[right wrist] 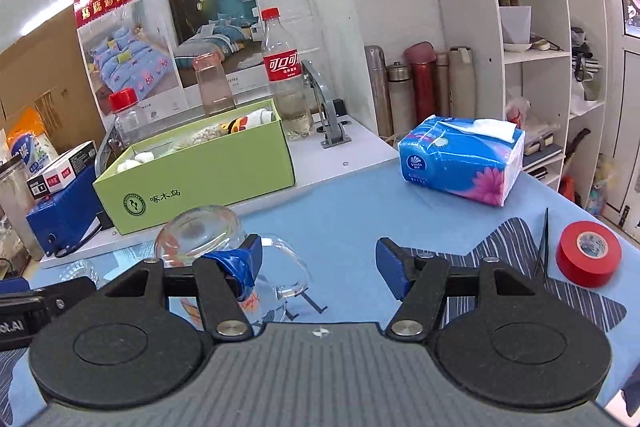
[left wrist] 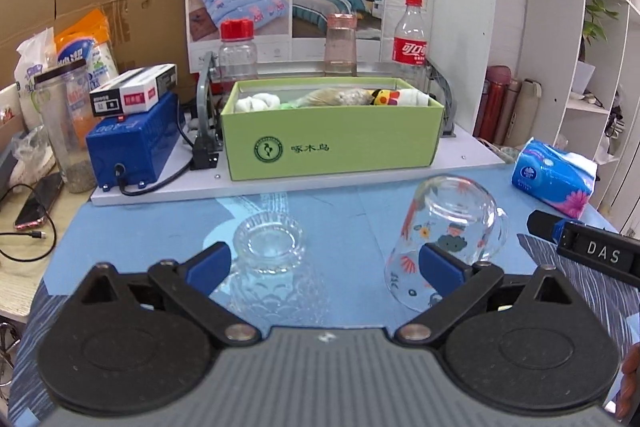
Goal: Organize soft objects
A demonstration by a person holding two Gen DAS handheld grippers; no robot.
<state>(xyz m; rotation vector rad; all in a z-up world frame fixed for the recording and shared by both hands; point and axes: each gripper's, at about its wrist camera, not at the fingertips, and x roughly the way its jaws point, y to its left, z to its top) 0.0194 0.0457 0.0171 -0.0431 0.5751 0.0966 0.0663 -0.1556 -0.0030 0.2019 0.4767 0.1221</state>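
- Green box point(left wrist: 334, 147): my landmark, standing on a grey platform point(left wrist: 280, 183) at the back of the blue table mat point(left wrist: 340, 211); lid off.
- Soft objects, all inside the green box: a white rolled cloth point(left wrist: 258, 102) at its left end, a beige-grey bundle point(left wrist: 338, 97) in the middle, a small yellow plush point(left wrist: 385, 97) beside a white roll point(left wrist: 414, 97) at its right end.
- Left gripper point(left wrist: 326, 263): I see it in front of the green box, jaws spread wide, nothing between them.
- Right gripper point(right wrist: 318, 259): in front and to the right of the green box, jaws wide apart and holding nothing; blue tape is wrapped round its left finger point(right wrist: 240, 267).
- Printed glass mug point(left wrist: 444, 239): upside down on the mat in front of the green box's right half.
- Small ribbed glass point(left wrist: 269, 243): upside down, in front of the box's left half.
- Tissue pack point(right wrist: 464, 159): on the mat to the right of the green box, well apart from it.
- Red tape roll point(right wrist: 588, 253): farther right, near the mat's edge.
- Cola bottle point(left wrist: 410, 39), inverted pink-tinted glass point(left wrist: 341, 45) and red-capped jar point(left wrist: 238, 51): in a row behind the green box.
- Blue power unit point(left wrist: 134, 143): left of the green box, with a small carton point(left wrist: 134, 89) on top.
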